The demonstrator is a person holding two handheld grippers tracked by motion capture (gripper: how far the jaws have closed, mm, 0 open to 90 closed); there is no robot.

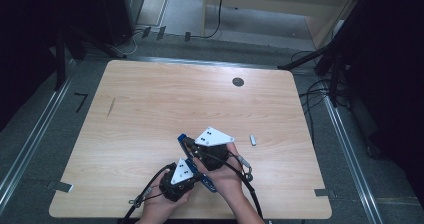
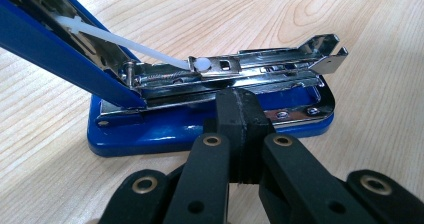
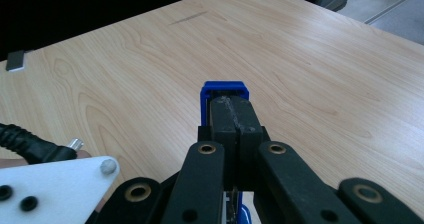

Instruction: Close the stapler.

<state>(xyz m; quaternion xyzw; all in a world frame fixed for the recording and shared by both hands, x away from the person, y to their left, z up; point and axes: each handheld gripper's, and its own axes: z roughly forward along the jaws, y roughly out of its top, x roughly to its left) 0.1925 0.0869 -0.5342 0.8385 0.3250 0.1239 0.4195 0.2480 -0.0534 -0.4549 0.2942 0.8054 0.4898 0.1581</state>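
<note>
Holding a blue stapler (image 1: 192, 159) open near the table's (image 1: 150, 109) near edge, the person is working with both grippers close together, a little right of centre. The left gripper (image 2: 239, 109) is sitting with its black jaws pressed together, tips touching the stapler's base (image 2: 150, 129) just below the shiny metal staple channel (image 2: 240, 69); whether anything thin is pinched between the pads, I cannot tell. The base is lying flat on the wood in the left gripper view, and the blue top arm (image 2: 55, 49) is tilting up and away to the left, with a white plastic rod (image 2: 135, 44) running from it down to the channel. The right gripper (image 3: 234, 114) is also showing its jaws closed, and they are clamping on the blue end of the lifted top arm (image 3: 224, 91), which is poking out just beyond the tips. In the high view the left gripper (image 1: 181, 176) is sitting nearer the person and the right gripper (image 1: 200, 149) just beyond it, with a hand (image 1: 227, 181) around each. A small silver object (image 1: 253, 140) is lying on the table to the right, apart from the stapler. A dark round hole (image 1: 238, 82) is sitting near the far edge.
</note>
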